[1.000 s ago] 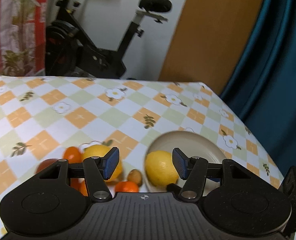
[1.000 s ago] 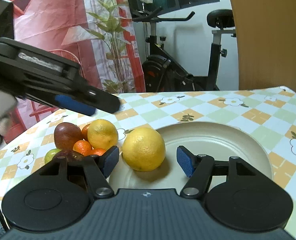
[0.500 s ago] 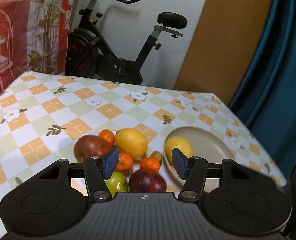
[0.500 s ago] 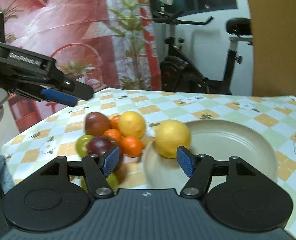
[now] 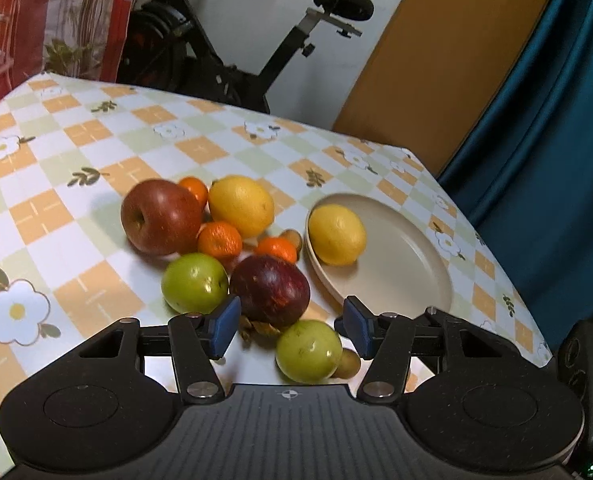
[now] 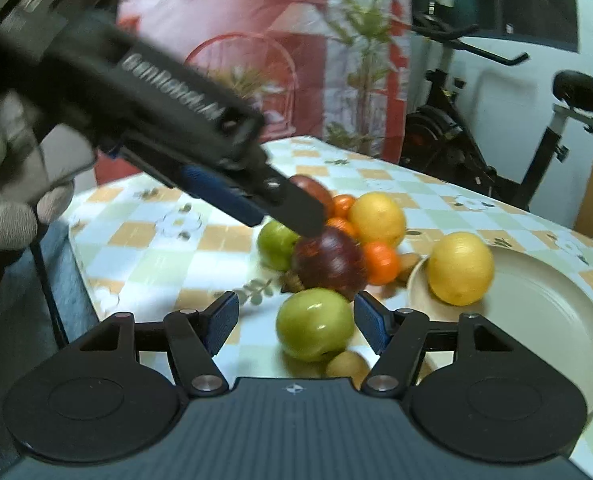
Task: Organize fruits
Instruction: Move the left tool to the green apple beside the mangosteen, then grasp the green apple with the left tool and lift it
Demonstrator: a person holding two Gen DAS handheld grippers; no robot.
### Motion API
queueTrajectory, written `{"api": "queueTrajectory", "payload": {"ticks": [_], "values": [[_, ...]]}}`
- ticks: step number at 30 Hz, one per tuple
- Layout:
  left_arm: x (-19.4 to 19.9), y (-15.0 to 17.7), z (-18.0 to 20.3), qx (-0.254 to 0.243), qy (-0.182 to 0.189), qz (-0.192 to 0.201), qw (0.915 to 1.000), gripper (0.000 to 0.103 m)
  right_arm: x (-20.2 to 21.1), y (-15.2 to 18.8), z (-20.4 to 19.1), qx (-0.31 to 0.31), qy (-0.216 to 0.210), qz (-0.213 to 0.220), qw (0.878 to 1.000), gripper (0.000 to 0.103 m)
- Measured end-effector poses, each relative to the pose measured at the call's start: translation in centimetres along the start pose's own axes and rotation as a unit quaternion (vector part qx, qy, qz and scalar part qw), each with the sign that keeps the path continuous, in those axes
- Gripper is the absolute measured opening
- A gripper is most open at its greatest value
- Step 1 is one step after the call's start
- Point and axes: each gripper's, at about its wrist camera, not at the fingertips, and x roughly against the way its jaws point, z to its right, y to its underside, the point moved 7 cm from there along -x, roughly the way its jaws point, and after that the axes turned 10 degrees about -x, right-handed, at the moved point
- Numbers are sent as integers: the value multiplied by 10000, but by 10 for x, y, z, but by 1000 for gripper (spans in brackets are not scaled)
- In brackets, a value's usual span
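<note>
A pile of fruit lies on the checked tablecloth: a red apple [image 5: 160, 216], a yellow citrus [image 5: 241, 205], several mandarins, two green apples [image 5: 194, 288] [image 5: 309, 350] and a dark purple fruit [image 5: 270, 296]. One lemon [image 5: 337, 234] rests on the beige plate [image 5: 412, 280]. My left gripper [image 5: 290, 328] hovers over the near side of the pile. Its jaws are closing, and its pads touch nothing. My right gripper [image 6: 296, 320] is open, with a green apple [image 6: 314, 324] between its fingers but not pressed. The left gripper [image 6: 256, 204] hangs above the dark purple fruit [image 6: 330, 260].
A small brown fruit [image 5: 348, 362] lies beside the near green apple. A gloved hand [image 6: 16, 184] holds the left gripper. An exercise bike [image 5: 224, 48] stands behind the table, and a teal curtain [image 5: 556, 140] hangs to the right. The table's corner is near the plate.
The left view has pulled back, so the whole fruit pile now shows. The right gripper swung left from the plate to the pile, where a green apple lies between its fingers.
</note>
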Motion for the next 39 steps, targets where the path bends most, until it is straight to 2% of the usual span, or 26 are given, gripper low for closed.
{"api": "queueTrajectory", "payload": {"ticks": [6,7,9,14,19,28,31,39], "values": [[-12,11,4,65,112,-209,9997,56,-10,6,6,52,221,-8,9997,65],[-14,13,5,67,137,-257,9996,52,-10,7,9,37,255,-17,9997,64],[-17,17,6,53,167,-332,9993,51,-13,8,12,-13,289,-34,9996,60],[-25,22,7,105,243,-453,9986,51,-16,11,15,6,275,-79,9996,54],[-31,27,6,195,290,-533,9980,50,-18,14,15,64,272,-79,9996,52],[-37,30,7,313,448,-565,9969,51,-21,16,16,37,272,-103,9996,52],[-38,30,8,303,507,-579,9966,47,-21,15,16,35,270,-104,9996,52],[-31,21,19,-3,495,-365,9981,47,-14,12,15,9,280,60,9996,51]]}}
